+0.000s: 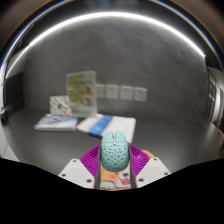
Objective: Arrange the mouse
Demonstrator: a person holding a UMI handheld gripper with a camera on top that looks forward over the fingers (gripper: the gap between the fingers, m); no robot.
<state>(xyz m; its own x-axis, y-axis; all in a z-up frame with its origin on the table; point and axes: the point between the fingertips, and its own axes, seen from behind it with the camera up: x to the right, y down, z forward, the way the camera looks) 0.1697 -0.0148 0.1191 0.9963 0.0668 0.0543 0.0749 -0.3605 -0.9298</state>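
Observation:
A pale teal mouse point(115, 151) with a dotted, perforated shell sits between my gripper's point(113, 160) two fingers. The purple pads point(91, 160) lie against both of its sides, so the fingers are shut on it. The mouse is held above an orange mouse mat point(112, 178) with a cartoon picture, which shows under and between the fingers. The mouse's cable is not visible.
A grey table top point(170, 125) stretches ahead. A blue and white book point(103, 124) lies just beyond the mouse, and another flat book point(56, 122) lies to its left. A picture card point(80, 87) stands further back. The wall point(120, 92) bears several sockets.

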